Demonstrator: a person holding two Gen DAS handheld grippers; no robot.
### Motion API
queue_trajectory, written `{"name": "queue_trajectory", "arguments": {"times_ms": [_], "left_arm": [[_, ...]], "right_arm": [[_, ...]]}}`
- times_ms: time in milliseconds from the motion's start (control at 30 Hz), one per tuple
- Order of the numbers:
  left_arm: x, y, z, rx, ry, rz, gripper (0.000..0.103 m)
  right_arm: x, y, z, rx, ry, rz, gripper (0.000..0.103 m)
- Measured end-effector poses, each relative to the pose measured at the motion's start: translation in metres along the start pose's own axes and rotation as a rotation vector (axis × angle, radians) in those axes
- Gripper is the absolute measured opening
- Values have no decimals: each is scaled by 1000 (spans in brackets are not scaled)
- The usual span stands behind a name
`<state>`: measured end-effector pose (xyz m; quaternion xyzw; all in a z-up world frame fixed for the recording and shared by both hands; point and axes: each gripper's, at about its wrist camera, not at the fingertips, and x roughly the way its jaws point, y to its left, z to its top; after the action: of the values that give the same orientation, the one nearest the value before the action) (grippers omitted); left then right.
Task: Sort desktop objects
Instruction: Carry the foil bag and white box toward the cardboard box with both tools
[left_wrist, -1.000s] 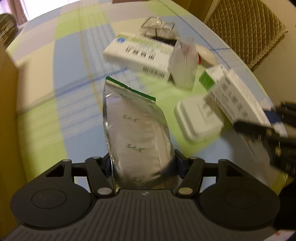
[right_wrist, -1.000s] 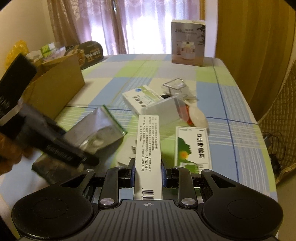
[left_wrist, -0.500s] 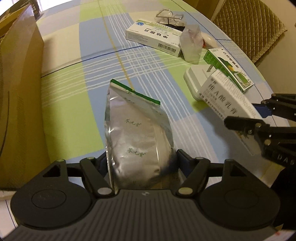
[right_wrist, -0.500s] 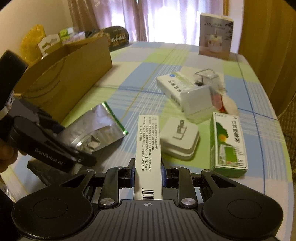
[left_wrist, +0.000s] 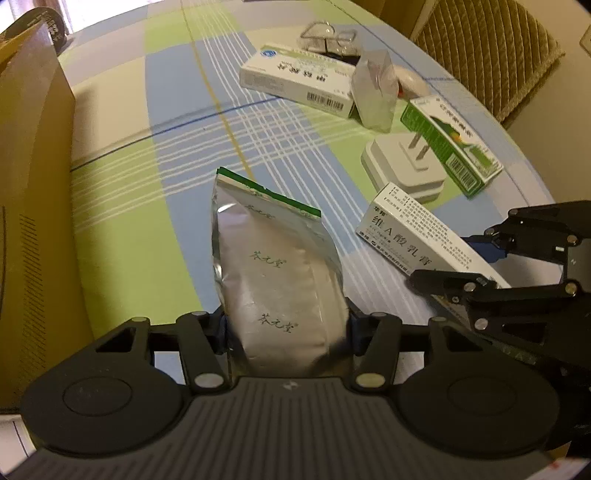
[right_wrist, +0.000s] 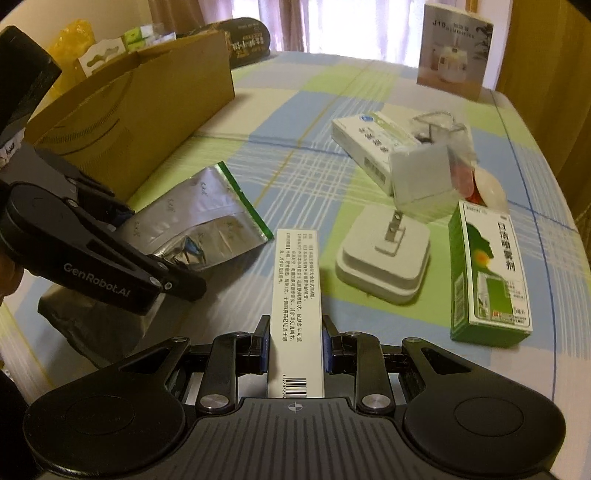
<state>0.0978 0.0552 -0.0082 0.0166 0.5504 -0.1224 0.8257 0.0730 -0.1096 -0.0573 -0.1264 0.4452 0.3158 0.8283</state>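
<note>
Foil pouch (left_wrist: 277, 280) pinched in left gripper (left_wrist: 286, 326), lifted off the table (left_wrist: 122, 206). Slim white box (right_wrist: 295, 306) clamped in right gripper (right_wrist: 293, 349). Cardboard box (right_wrist: 147, 107) at 10 o'clock: likely destination; keep both grips firm, carry the pouch clear over the wall.

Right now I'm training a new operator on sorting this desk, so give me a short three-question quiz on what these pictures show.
1. True or false: the left claw is shut on the silver pouch.
2. What does the right claw hold? A) the green box B) the long white box C) the white plug
3. Fill in: the plug's prongs point ____.

Key: 1 true; 2 B; 3 up.
</note>
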Motion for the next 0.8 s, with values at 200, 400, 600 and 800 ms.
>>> {"name": "queue_trajectory", "arguments": {"times_ms": [200, 400, 600, 800], "left_arm": [[-22, 4, 5, -29, -62, 8, 51], [-47, 8, 13, -44, -128, 30, 51], [-76, 10, 23, -42, -198, 47, 51], [-107, 18, 30, -46, -270, 82, 51]], "right_arm": [[-10, 1, 13, 24, -54, -19, 23], [-28, -4, 33, 62, -128, -45, 23], [-41, 5, 52, 55, -183, -58, 23], [-52, 16, 70, 44, -231, -61, 23]]}}
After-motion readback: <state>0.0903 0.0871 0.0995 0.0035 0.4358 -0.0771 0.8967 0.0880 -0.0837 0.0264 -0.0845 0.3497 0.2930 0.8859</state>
